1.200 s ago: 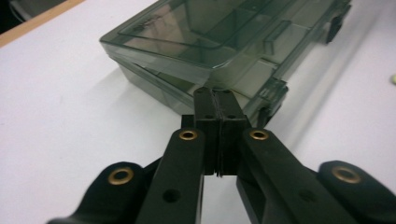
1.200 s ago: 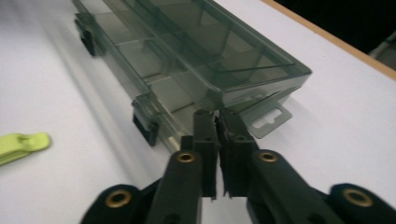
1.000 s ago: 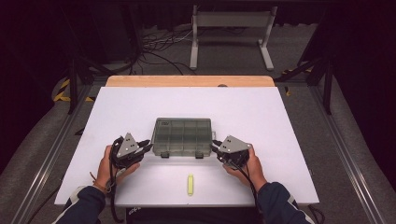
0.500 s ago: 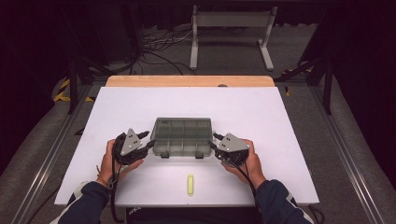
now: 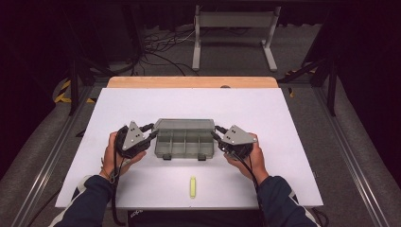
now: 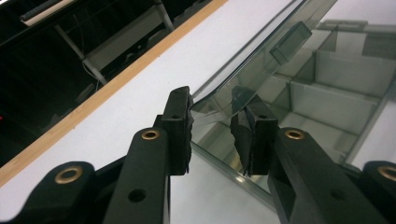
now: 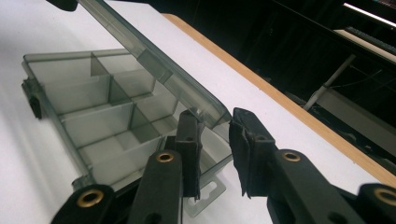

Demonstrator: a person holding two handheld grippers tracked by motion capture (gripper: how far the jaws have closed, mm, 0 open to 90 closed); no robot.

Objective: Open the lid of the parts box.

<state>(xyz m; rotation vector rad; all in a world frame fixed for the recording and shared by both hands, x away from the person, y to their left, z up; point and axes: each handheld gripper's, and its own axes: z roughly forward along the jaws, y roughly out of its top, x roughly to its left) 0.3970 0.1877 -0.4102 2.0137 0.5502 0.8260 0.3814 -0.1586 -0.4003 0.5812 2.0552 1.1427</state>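
Note:
A smoky clear compartment box (image 5: 184,146) stands mid-table with its lid (image 5: 184,125) tilted up at the front and several empty cells showing. My left gripper (image 5: 152,131) is at the lid's left end. The lid's corner (image 6: 210,100) lies between its jaws, touching one pad while the other stands apart. My right gripper (image 5: 217,132) is at the right end, where the lid's corner (image 7: 205,116) rests on one finger (image 7: 189,135). Both pairs of jaws have just been closing, with a gap still left around the lid.
A small pale yellow stick (image 5: 192,187) lies near the front edge of the white table top (image 5: 283,118). A wooden strip (image 5: 189,82) runs along the far edge. Beyond it are a metal stand (image 5: 234,33) and cables on the floor.
The lid has swung up from flat on the box to tilted open. Both hands have risen slightly at the box's ends.

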